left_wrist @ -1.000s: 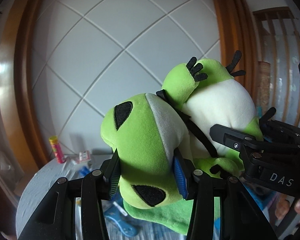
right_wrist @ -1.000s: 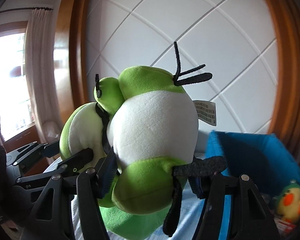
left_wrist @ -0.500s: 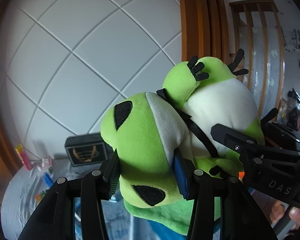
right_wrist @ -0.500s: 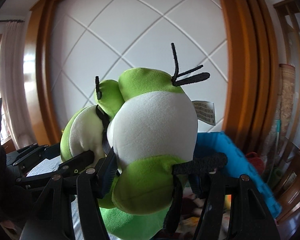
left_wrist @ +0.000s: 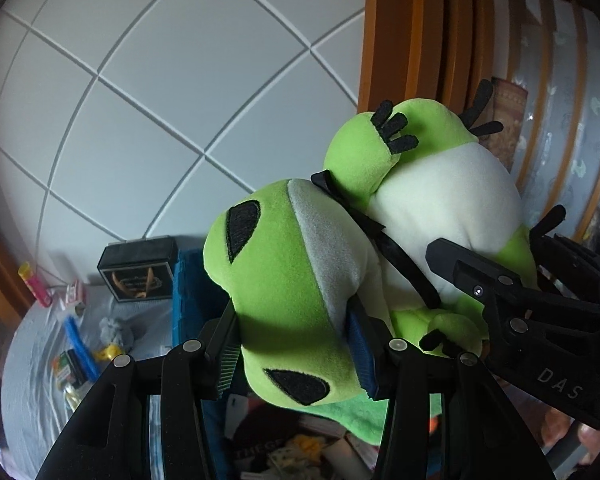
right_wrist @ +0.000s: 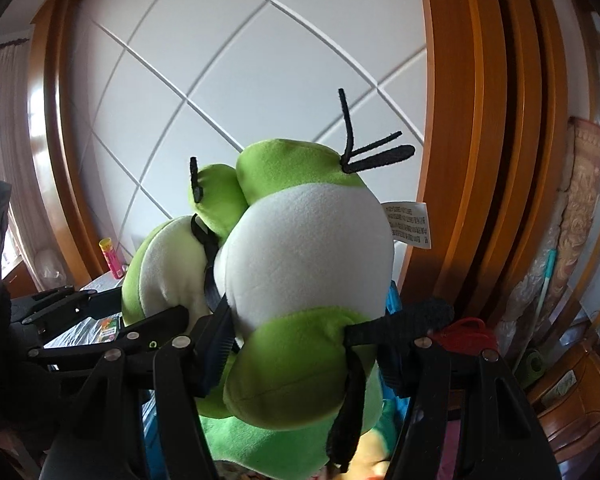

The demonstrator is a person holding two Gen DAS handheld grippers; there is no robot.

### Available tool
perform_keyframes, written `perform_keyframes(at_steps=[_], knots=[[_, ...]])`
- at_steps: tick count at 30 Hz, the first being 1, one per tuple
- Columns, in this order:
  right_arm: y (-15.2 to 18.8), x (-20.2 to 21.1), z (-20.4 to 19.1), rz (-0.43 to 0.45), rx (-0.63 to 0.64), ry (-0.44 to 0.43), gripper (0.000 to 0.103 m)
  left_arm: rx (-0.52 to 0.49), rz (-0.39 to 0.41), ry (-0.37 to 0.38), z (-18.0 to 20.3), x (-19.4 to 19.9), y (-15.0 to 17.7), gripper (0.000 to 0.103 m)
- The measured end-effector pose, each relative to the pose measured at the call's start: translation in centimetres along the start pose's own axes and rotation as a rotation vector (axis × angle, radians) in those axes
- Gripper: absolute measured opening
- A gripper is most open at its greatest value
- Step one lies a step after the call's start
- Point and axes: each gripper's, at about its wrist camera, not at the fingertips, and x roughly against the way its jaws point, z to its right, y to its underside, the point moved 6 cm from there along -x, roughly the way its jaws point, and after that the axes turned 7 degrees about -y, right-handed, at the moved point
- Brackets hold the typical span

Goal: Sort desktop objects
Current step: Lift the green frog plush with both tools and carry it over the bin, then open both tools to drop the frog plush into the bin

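You hold the green-and-white plush frog toy (left_wrist: pixel 300 280) aloft, left gripper (left_wrist: pixel 296 354) clamping its head, right gripper (right_wrist: pixel 300 344) its rump; carrying step, I judge; next needs a steady two-handed lowering into the blue fabric bin (left_wrist: pixel 190 292).

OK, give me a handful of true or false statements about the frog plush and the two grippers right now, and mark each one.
1. The left gripper is clamped on the head of the green frog plush. True.
2. The right gripper is open and holds nothing. False: it is shut on the plush's lower body.
3. The plush lies flat on the table. False: both grippers hold it up in the air, in front of the white panelled wall.
4. A white label sticks out from the plush's side. True.
5. The black box is gripped by the left gripper. False: it stands on the table by the wall.
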Motion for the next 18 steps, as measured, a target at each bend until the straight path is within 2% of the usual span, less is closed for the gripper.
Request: perform_keyframes(at_steps=[3, 9, 12, 18], knots=[[-0.5, -1.0, 1.8, -0.033, -0.015, -0.021, 0.061, 0.003, -0.029, -0.019, 0.5, -1.4, -0.2, 0.048], [-0.4, -3.7, 2.6, -0.079, -0.032, -0.048, 0.061, 0.028, -0.088, -0.031, -0.6, -4.4, -0.3, 0.048], [-0.5, -4.5, 2.8, -0.096, -0.035, -0.049, 0.061, 0.039, -0.120, -0.033, -0.6, -4.7, -0.3, 0.049], [-0.8, -4.9, 2.4, -0.106, -0.036, -0.032, 0.063, 0.048, -0.138, -0.027, -1.0, -4.7, -0.2, 0.060]])
